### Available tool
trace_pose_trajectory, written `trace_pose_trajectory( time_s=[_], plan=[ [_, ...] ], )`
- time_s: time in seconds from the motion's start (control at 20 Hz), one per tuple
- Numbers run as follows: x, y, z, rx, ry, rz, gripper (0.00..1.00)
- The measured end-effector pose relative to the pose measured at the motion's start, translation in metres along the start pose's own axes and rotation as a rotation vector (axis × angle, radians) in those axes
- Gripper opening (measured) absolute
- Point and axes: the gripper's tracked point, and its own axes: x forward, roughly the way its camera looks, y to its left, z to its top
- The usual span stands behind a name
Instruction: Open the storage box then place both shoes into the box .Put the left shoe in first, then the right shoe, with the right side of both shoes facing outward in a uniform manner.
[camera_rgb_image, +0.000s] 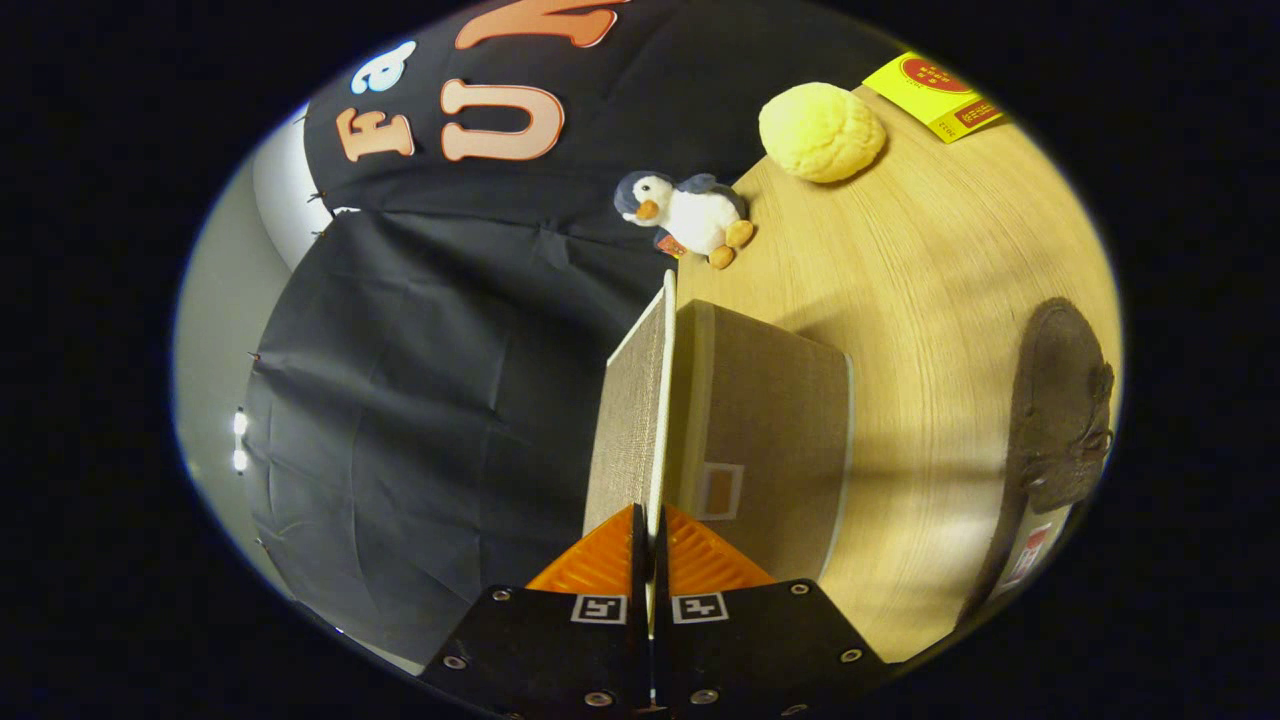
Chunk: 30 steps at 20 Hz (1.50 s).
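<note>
Between the tongs (652, 535) the storage box lid (632, 420) is pinched by its thin edge, swung open. Slipping there could drop it shut on the box (770, 440).

The gripper (650, 530) has two wedge-shaped fingers with ribbed faces tapering toward twelve o'clock. Behind them, toward six o'clock, sit two flat black plates, each bearing a small square black-and-white marker and silver screw heads near its corners and lower edge.
</note>
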Motion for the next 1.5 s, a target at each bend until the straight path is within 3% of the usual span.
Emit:
trace_pose_trajectory(
  time_s=[0.25, 0.5, 0.85, 1.15, 1.2, 1.3, 1.35, 1.5],
  plan=[
    [0.001, 0.075, 0.019, -0.081, -0.077, 0.087, 0.03],
    [0.036, 0.152, 0.012, -0.189, -0.059, 0.134, 0.04],
    [0.099, 0.21, -0.016, -0.264, -0.003, 0.093, 0.04],
    [0.165, 0.231, -0.047, -0.3, 0.061, 0.03, 0.07],
    [0.17, 0.232, -0.053, -0.324, 0.074, 0.016, 0.1],
    [0.173, 0.233, -0.061, -0.382, 0.097, 0.017, 0.24],
    [0.169, 0.233, -0.064, -0.409, 0.098, 0.018, 0.39],
    [0.148, 0.218, -0.053, -0.493, 0.075, -0.022, 0.65]
  ],
)
